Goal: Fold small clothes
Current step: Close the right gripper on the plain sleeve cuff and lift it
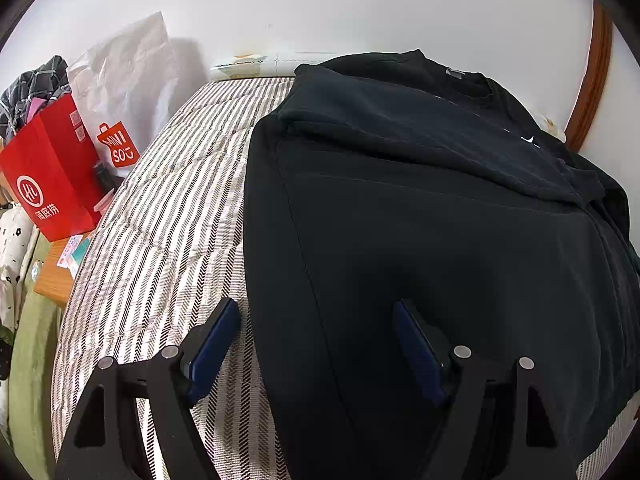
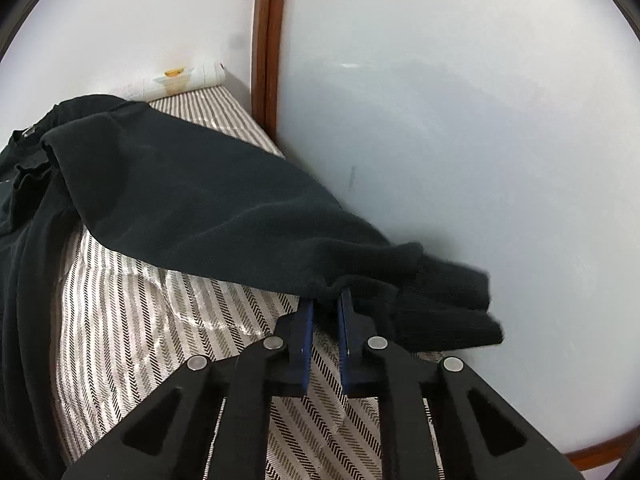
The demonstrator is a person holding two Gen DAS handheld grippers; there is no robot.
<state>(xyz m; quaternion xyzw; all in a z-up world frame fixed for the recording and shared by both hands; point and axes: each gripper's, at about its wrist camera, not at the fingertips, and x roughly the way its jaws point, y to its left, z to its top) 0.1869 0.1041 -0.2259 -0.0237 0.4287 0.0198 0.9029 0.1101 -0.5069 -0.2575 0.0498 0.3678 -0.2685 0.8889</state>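
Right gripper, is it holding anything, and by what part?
Yes: the right gripper is shut on the black sweatshirt, pinching the sleeve's lower edge just behind the ribbed cuff.

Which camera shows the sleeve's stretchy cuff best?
The right wrist view: the ribbed cuff lies right ahead, beside the shut right tongs pinching the sleeve. The left wrist view shows only the sweater's body, no cuff.

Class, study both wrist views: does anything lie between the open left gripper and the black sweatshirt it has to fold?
Nothing visible does. The left gripper hangs open directly over the black sweatshirt on the striped bedcover. The red paper bag stands off to the side.
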